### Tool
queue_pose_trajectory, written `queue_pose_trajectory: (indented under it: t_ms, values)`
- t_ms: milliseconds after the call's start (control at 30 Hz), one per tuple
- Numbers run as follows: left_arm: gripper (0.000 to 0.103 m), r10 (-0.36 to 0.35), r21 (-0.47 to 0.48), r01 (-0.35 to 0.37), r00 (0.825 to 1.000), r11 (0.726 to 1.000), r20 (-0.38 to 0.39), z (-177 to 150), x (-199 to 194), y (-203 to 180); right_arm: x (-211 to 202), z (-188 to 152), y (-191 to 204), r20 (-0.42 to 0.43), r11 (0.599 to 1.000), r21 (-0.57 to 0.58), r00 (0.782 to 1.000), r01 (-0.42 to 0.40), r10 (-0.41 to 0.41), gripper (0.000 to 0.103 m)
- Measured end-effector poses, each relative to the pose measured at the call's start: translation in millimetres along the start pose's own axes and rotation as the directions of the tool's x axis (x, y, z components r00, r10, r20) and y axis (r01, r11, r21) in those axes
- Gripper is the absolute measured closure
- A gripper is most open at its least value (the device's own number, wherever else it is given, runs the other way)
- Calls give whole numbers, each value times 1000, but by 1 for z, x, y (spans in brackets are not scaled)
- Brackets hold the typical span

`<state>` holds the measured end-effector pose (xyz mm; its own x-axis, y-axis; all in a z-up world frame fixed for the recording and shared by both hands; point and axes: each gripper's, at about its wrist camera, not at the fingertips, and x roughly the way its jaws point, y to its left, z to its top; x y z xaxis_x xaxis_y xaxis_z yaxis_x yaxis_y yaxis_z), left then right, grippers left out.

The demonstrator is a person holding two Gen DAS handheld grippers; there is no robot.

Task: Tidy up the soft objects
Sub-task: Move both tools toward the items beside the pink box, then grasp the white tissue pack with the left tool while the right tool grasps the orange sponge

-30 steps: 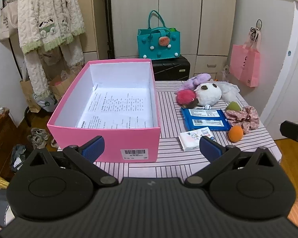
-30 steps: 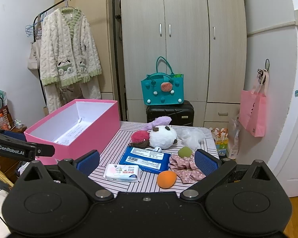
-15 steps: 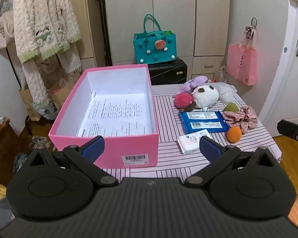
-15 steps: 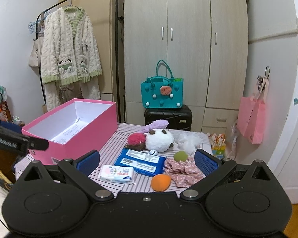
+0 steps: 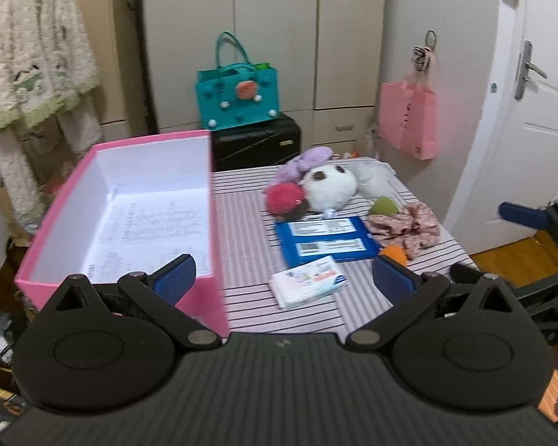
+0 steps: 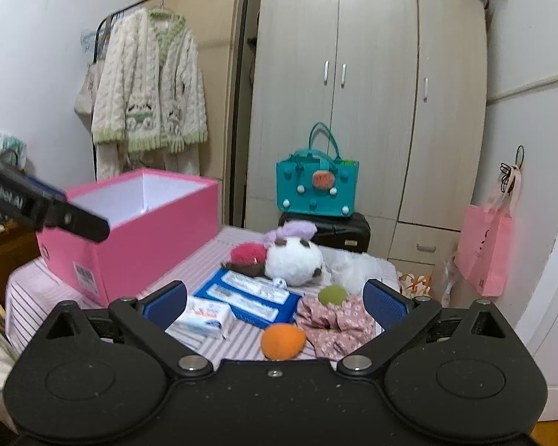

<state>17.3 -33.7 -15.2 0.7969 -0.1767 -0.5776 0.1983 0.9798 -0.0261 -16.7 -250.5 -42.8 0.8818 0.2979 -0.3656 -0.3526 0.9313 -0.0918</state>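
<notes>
An open pink box (image 5: 212,223) (image 6: 137,252) with printed paper inside stands on the left of a striped table (image 5: 249,230). To its right lie a white plush (image 5: 329,186) (image 6: 294,260), a red plush (image 5: 284,197), a purple plush (image 5: 305,160), a blue wipes pack (image 5: 325,238) (image 6: 249,297), a white tissue pack (image 5: 307,286) (image 6: 204,317), an orange sponge (image 6: 282,341), a green sponge (image 6: 332,294) and a floral scrunchie (image 5: 409,225) (image 6: 338,321). My left gripper (image 5: 282,278) is open above the table's near edge. My right gripper (image 6: 275,299) is open, near the orange sponge.
A teal bag (image 5: 238,93) sits on a black suitcase (image 5: 256,143) behind the table. A pink bag (image 5: 407,124) hangs at the right by a white door (image 5: 532,130). A robe (image 6: 148,85) hangs on a rack at the left. Wardrobes stand behind.
Both grippers have shifted and turned: the left view now looks more to the right, the right gripper has come lower and closer to the table items. Both stay open.
</notes>
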Motion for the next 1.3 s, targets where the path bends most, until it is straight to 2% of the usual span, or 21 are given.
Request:
queue_pose_trajectory:
  t_ms: [267, 367, 500, 633, 800, 867, 967, 1067, 1133, 1200, 1233, 1300]
  values:
    - [3, -89, 11, 89, 996, 996, -32, 0, 32, -17, 37, -26, -12, -84, 999, 42, 996, -29, 32, 8]
    - [3, -125, 25, 127, 990, 992, -65, 1, 44, -26, 50, -42, -15, -114, 997, 65, 992, -38, 46, 14]
    - [7, -124, 22, 127, 985, 992, -124, 0, 71, -35, 63, -58, -11, -113, 997, 48, 992, -55, 60, 16]
    - [9, -89, 7, 92, 980, 996, -177, -5, 99, -37, 73, -68, -7, -81, 999, 13, 995, -49, 50, 16]
    - [11, 2, -11, -5, 977, 1000, -215, -9, 126, -36, 92, -78, -5, -121, 999, -21, 992, -35, 33, 17]
    - [11, 18, -24, -24, 976, 999, -216, -8, 129, -37, 96, -78, -5, -123, 999, -26, 992, -36, 32, 17]
    - [11, 49, 2, -50, 975, 999, -217, -8, 135, -40, 101, -77, -9, -105, 999, 7, 993, -49, 49, 17]
    - [11, 97, 9, -97, 970, 995, -225, -10, 143, -38, 112, -76, -12, -142, 998, 55, 989, -30, 37, 17]
    - [11, 95, -6, -99, 967, 995, -234, -11, 147, -34, 117, -74, -14, -158, 996, 85, 987, -25, 38, 20]
    - [11, 105, -17, -111, 971, 994, -213, -13, 148, -32, 119, -73, -14, -160, 994, 103, 986, -30, 46, 30]
    - [11, 104, -10, -108, 974, 994, -201, -14, 148, -32, 120, -72, -14, -161, 994, 108, 986, -33, 50, 31]
    - [11, 88, -8, -91, 976, 996, -198, -15, 148, -32, 123, -71, -12, -166, 994, 109, 985, -27, 45, 42]
